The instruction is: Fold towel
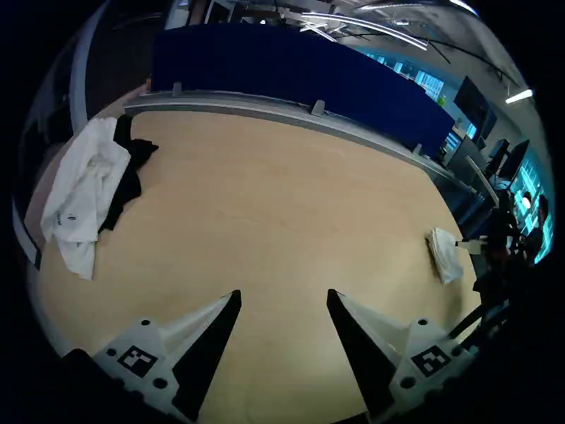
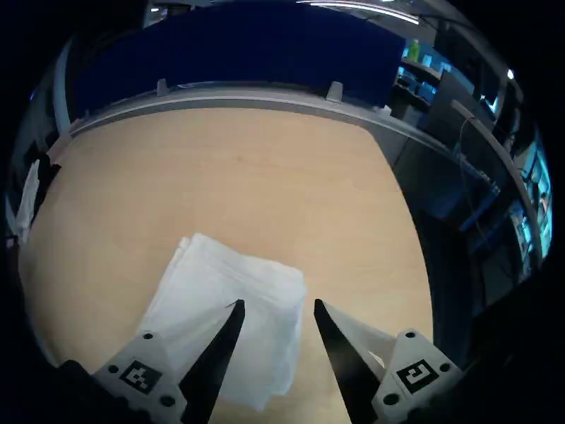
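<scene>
Two grippers: I am running the left gripper (image 1: pixel 284 293) and the right gripper (image 2: pixel 277 302); both have their fingers spread apart, with nothing pinched between them.
Towel: the white towel (image 2: pixel 212 283) lies flat on the bench (image 2: pixel 212 162) as a layered packet, stacked edges showing along its left side. It sits directly beneath my right fingers, near the bench's right edge.
Left side: my left gripper hangs over bare wood, well apart from the towel.
Step in hand: I judge the folding nearly done; what remains looks like one more fold or a squaring-up.
Doing it well: I would bring the left gripper across first, so that each gripper takes one near corner. I would pinch all layers together, lift only slightly, carry both corners over in step, and lay them edge on edge before letting go.
Risk: catching only the top layer would peel the packet open, and a one-sided pull would skew it.
Count: one towel; one white garment (image 1: pixel 85 187) and one black garment (image 1: pixel 131 177) heaped together at the far left corner; one blue partition (image 1: pixel 296 71) behind the bench.
</scene>
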